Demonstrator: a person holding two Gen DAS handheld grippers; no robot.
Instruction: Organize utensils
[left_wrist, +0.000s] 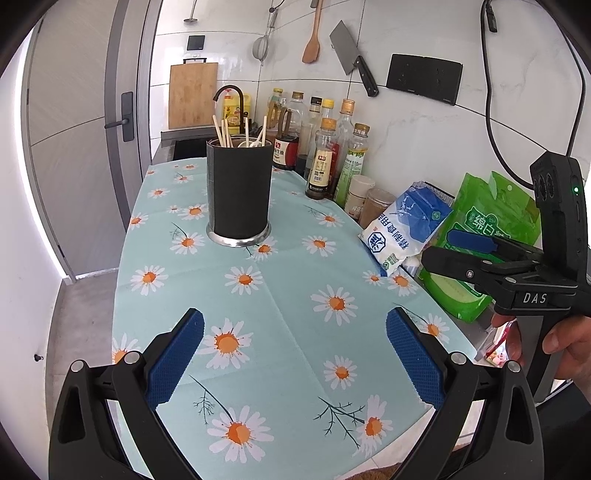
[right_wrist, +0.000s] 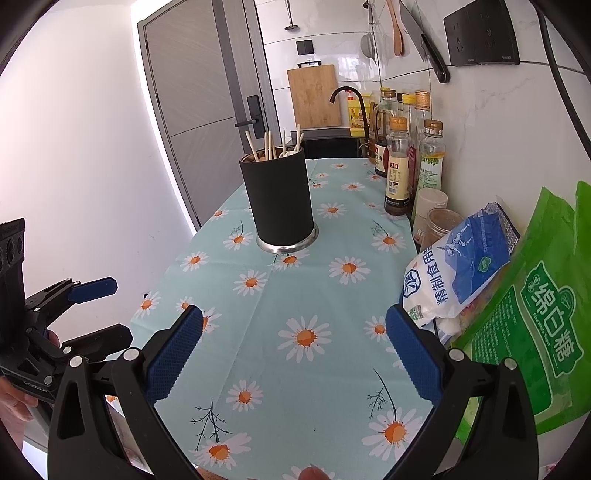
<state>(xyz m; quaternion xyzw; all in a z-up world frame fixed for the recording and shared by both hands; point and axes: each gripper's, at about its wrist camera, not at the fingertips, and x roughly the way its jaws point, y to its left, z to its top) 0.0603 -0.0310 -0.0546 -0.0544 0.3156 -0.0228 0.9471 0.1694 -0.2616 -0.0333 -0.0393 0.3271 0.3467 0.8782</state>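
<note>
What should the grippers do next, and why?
Probably pull both back and stop. All visible chopsticks and the spoon already stand in the black holder, no loose utensil shows on the daisy cloth, and the left gripper and right gripper are open, empty.

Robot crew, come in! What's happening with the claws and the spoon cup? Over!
Left claw open, empty. Right claw open, empty. Black cylindrical utensil holder upright on daisy-print tablecloth, chopsticks and white spoons inside. Path clear.
</note>
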